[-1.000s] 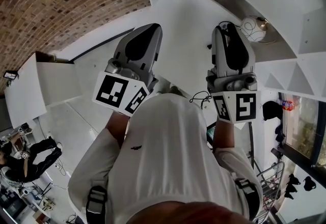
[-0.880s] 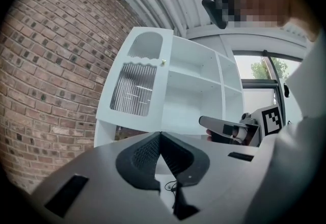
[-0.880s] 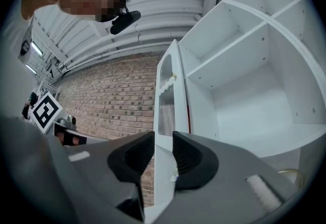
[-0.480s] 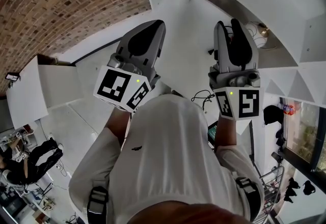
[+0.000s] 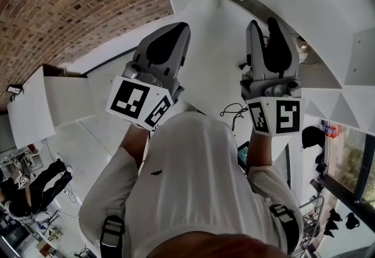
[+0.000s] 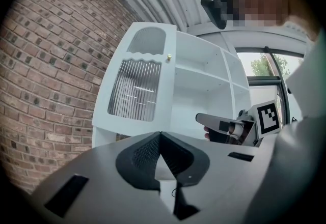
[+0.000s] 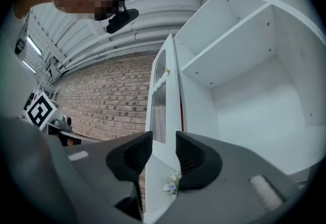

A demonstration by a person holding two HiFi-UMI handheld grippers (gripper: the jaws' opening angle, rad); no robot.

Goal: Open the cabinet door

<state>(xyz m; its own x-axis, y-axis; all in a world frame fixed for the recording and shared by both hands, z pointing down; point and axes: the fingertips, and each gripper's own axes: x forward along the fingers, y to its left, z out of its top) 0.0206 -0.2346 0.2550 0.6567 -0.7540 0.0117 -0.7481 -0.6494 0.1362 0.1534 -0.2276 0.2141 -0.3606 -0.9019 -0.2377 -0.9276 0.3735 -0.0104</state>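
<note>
Beside the brick wall (image 6: 46, 65) at left stood the white cabinet (image 6: 204, 80), its cabinet door (image 6: 140, 85) hanging open. Short of it, the left gripper (image 6: 161, 136) had its jaws together on nothing. The right gripper (image 7: 164, 141) had empty jaws that were opening, with the door's edge beyond the gap.

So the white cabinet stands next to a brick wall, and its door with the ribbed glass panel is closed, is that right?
Not quite. The door with the ribbed glass panel is open, not closed: the left gripper view shows it swung out, with the bare shelves exposed beside it. The white cabinet does stand next to a brick wall.
</note>
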